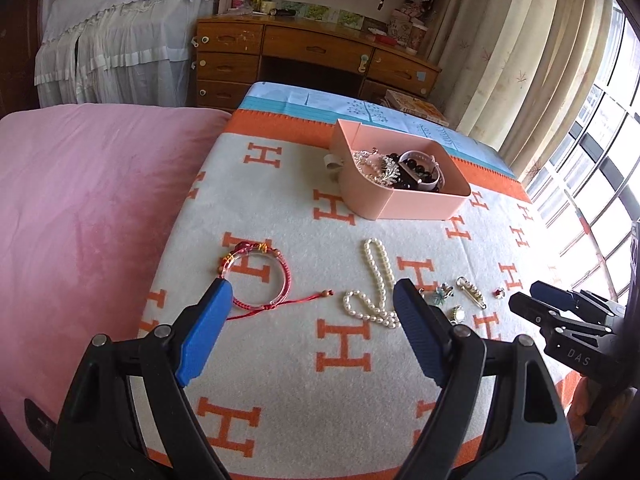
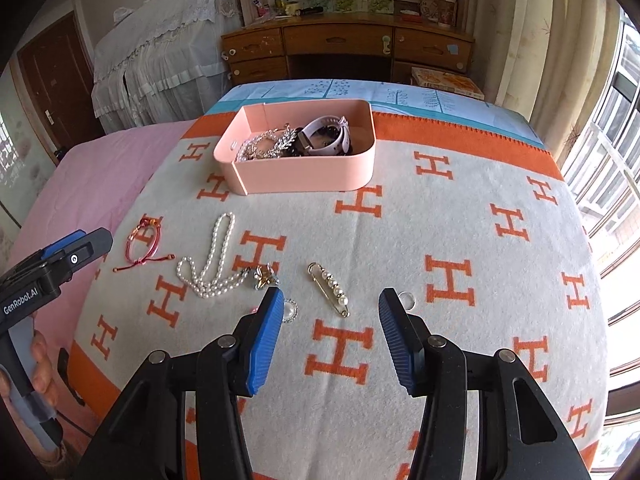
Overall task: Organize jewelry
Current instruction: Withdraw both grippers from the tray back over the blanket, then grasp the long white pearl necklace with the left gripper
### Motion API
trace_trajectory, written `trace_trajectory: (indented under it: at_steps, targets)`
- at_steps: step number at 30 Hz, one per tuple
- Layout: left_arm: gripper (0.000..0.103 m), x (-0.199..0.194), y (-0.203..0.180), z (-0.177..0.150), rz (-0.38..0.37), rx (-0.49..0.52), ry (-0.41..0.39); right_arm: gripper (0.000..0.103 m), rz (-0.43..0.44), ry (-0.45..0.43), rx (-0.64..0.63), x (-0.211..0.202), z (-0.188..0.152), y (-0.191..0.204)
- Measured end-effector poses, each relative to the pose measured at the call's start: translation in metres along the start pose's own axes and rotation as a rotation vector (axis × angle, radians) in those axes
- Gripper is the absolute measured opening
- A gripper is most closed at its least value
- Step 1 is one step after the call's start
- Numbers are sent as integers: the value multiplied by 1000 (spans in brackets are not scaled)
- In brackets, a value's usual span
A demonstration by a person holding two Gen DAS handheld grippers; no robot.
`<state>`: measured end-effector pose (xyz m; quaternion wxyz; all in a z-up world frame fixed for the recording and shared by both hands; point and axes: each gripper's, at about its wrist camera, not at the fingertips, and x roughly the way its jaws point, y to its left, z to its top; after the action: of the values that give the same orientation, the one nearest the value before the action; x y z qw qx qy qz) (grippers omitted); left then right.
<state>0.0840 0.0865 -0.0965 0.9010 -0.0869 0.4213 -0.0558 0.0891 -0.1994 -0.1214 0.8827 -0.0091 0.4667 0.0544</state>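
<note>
On the orange-and-white blanket [image 1: 304, 364] lie a red cord bracelet [image 1: 260, 276], a pearl necklace [image 1: 374, 280], a small brooch [image 1: 440, 293] and a pearl safety pin [image 1: 472, 291]. My left gripper [image 1: 314, 292] hangs open above the bracelet and the necklace, with nothing held. In the right wrist view my right gripper [image 2: 331, 294] is open above the pearl pin [image 2: 330, 288], pads clear of it. A round clear stone [image 2: 290, 310] lies by its left finger. The pink box [image 2: 304, 176] behind holds a watch, dark beads and silver pieces.
A pink quilt [image 1: 80, 208] covers the bed to the left of the blanket. A wooden desk [image 1: 304, 52] with drawers stands beyond the bed's end. Curtains [image 1: 520, 60] and a window [image 1: 600, 160] run along the right. A book [image 2: 448, 80] lies near the far right corner.
</note>
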Motion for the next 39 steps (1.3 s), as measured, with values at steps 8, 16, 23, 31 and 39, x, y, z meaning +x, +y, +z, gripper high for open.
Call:
trace_trajectory:
  at_steps: [8,16,23,31,39]
  targets:
    - [81,23,9,-21,24,5,72,50,42,44,-106,29,-10,22]
    - [80,37,4,-27,12,68,93,50,66,50,-131,46,-5,30]
    - [79,34,14,-12,-126,85,92,50,74,58,-74,53,-4,11]
    - [78,36,-22,7,-172,400,87,50,92,54,-31,54,-6,-6]
    - [58,84,-72,0,-222,731,294,50,93,45,-8,51,-8,-15]
